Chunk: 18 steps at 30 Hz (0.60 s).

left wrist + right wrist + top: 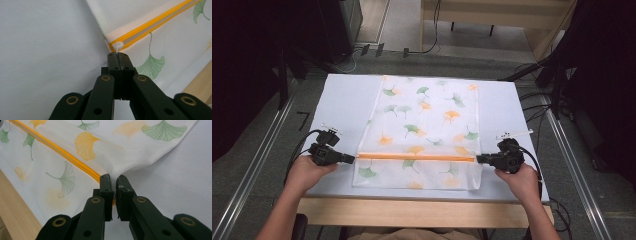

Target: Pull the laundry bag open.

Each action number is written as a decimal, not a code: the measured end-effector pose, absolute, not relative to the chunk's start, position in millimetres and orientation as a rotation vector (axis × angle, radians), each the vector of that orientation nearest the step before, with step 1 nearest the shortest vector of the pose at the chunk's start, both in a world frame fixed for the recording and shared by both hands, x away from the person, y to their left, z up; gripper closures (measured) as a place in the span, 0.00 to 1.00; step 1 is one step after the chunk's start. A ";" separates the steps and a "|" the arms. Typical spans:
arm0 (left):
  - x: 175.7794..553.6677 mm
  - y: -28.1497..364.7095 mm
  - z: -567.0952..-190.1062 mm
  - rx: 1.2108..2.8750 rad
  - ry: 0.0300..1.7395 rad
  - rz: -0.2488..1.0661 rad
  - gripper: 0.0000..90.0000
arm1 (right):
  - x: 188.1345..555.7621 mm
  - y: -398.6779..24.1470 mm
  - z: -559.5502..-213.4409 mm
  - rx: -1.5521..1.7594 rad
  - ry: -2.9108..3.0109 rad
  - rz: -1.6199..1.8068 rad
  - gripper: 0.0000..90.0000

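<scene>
- Mesh laundry bag (427, 125) with ginkgo-leaf print is lying flat along the middle of the table (347, 100); its near end is reaching almost to the table's near edge; its orange zipper (414, 157) is running crosswise near that end
- Left gripper (353, 158) is clenching the white zipper pull (117, 46) at the zipper's left end, jaws pressed together on its tab; the pull is sitting at the very end of the track
- Right gripper (478, 159) is pinching the bag's fabric corner (113, 177) at the zipper's right end, jaws nearly together on the mesh
- Judging the step as sliding the pull along the zipper while the right side is anchoring
- Risks: the thin tab slipping from the jaws if dragged at an angle; mesh puckering and jamming the slider if the right gripper is giving slack; the bag sliding toward the table's near edge
</scene>
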<state>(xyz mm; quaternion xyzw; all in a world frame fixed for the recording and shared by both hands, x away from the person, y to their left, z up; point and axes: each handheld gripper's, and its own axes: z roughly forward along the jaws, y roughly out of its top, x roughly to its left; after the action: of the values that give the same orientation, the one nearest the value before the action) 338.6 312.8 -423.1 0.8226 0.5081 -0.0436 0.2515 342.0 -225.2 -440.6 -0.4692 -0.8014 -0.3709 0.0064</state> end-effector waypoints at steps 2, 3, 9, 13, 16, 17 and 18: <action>337.2 312.1 -424.0 2.240 1.381 -0.127 1.00 | 344.4 -225.4 -441.6 -1.478 -2.509 -1.162 0.96; 336.6 311.5 -424.6 2.238 1.381 -0.131 1.00 | 345.4 -225.8 -442.0 -1.482 -2.506 -1.157 0.96; 336.4 308.5 -427.0 2.251 1.373 -0.150 1.00 | 347.7 -229.6 -445.5 -1.491 -2.478 -1.128 0.96; 336.8 308.7 -426.9 2.245 1.362 -0.154 1.00 | 343.3 -232.0 -445.3 -1.483 -2.458 -1.101 0.95; 337.0 307.9 -426.6 2.234 1.356 -0.143 0.99 | 341.0 -231.5 -446.5 -1.467 -2.464 -1.075 0.95; 337.5 308.4 -426.3 2.231 1.353 -0.137 0.96 | 340.4 -230.8 -447.5 -1.464 -2.466 -1.061 0.94; 337.8 308.9 -426.0 2.228 1.351 -0.135 0.95 | 340.2 -230.3 -448.8 -1.464 -2.472 -1.052 0.93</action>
<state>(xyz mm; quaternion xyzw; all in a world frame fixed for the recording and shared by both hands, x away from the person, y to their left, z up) 337.8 308.9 -426.0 0.8237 0.4996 -0.0500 0.2633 340.2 -230.3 -448.8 -0.4782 -0.8072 -0.3436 0.0408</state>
